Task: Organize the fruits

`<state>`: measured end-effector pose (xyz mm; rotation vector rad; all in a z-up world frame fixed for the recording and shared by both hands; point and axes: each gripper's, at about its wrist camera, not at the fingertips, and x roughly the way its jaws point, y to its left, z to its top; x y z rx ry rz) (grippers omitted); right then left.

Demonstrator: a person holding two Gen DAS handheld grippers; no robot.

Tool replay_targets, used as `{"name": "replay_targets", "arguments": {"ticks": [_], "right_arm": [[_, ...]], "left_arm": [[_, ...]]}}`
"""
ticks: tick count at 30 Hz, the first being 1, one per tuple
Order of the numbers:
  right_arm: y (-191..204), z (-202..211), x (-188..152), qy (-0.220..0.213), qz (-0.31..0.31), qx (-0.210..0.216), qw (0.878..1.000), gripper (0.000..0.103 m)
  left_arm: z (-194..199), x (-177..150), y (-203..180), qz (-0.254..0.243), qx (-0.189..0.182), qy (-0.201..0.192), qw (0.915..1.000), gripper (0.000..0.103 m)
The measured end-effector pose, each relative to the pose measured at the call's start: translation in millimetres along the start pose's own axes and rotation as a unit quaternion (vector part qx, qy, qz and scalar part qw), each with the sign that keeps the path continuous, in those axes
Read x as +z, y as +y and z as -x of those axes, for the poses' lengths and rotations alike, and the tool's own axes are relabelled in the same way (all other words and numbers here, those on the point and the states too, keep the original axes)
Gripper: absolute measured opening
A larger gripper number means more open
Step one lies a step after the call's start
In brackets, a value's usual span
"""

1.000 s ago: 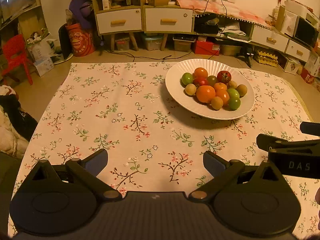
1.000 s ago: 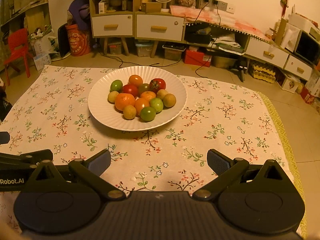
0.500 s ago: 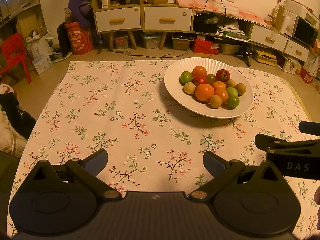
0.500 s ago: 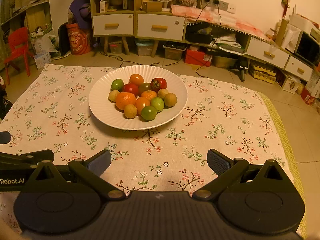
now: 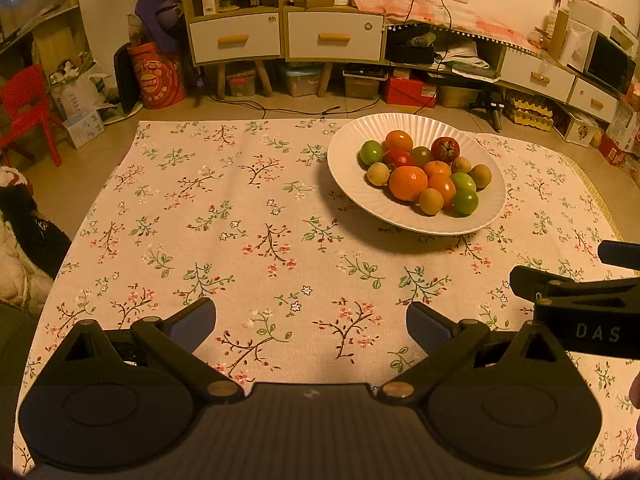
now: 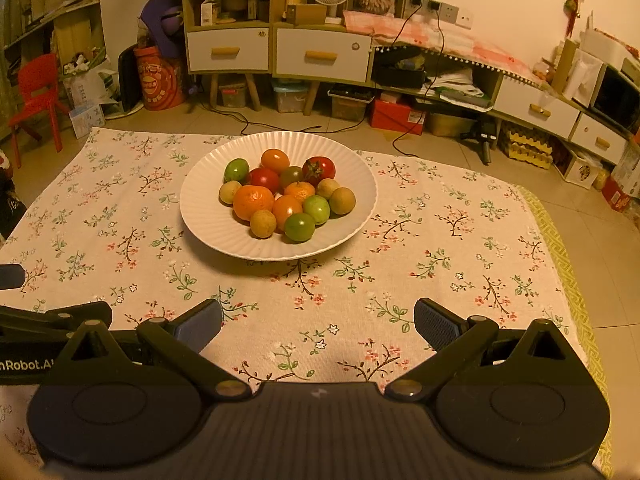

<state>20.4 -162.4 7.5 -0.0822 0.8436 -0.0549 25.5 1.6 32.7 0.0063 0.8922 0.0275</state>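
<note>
Both grippers wide open and empty, hovering short of a heaped plate of fruit.

The left gripper [image 5: 308,316] and right gripper [image 6: 318,320] each hang over the floral cloth [image 5: 240,216] with jaws spread wide, gripping nothing and touching nothing; each shows at the edge of the other's view, so they sit side by side. The plate [image 6: 208,220] lies ahead, in front of the right gripper and off to the left one's right. The fruit [image 6: 286,196] is piled touching: oranges, tomatoes, green and tan rounds. The likely trouble: pulling one piece from the heap could nudge its neighbours over the shallow rim, and round, smooth skins may squirt out of a pinch taken off-centre. Two grippers reaching for the plate together could also collide.
</note>
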Motion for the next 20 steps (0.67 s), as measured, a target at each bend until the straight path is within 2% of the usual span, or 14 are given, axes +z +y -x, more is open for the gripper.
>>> {"name": "replay_targets", "arguments": {"ticks": [20], "right_arm": [[0.4,2.0,0.6,-0.003,0.002,-0.001,1.0,0.103]], "left_arm": [[-0.7,-0.4,1.1,0.0,-0.001,0.002,1.0,0.099]]}}
